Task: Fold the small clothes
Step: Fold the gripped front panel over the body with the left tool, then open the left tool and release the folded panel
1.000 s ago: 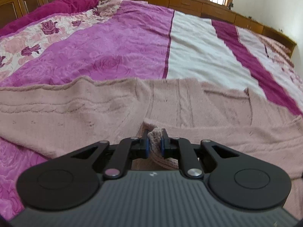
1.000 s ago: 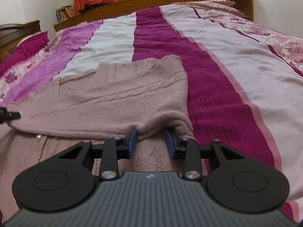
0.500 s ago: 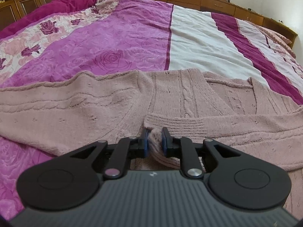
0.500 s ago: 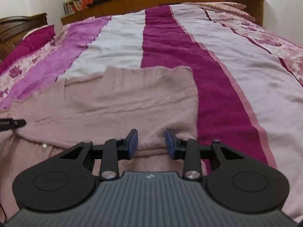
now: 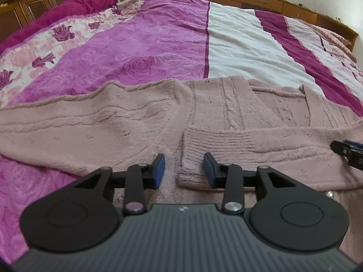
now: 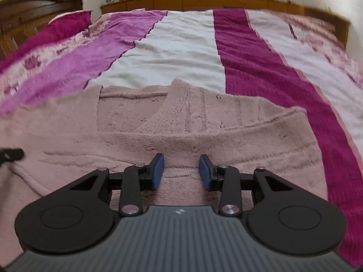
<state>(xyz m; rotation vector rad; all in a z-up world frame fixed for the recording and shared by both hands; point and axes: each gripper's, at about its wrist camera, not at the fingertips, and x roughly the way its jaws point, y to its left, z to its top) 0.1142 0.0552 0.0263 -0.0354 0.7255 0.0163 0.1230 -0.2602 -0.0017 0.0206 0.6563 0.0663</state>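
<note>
A dusty-pink knitted sweater (image 5: 113,124) lies spread flat on the bed, with one sleeve folded across its body. The ribbed cuff (image 5: 215,140) of that sleeve ends between the jaws of my left gripper (image 5: 183,168). These jaws are opening, and the pads stand off the cuff. In the right wrist view the sweater (image 6: 181,124) fills the foreground. My right gripper (image 6: 181,170) hovers over the folded sleeve with its jaws opening slightly and nothing gripped. At the right edge of the left wrist view, the right gripper's tip (image 5: 347,149) shows.
The bedspread (image 5: 238,45) runs in purple, white and magenta stripes beyond the sweater. A magenta pillow (image 5: 90,2) and a dark wooden headboard (image 6: 34,11) are at the left. Wooden cabinets (image 6: 204,0) line the far side under a window.
The left jaws have spread apart and let go of the cuff, which now lies on the sweater. The right gripper has slid sideways over the sweater.
</note>
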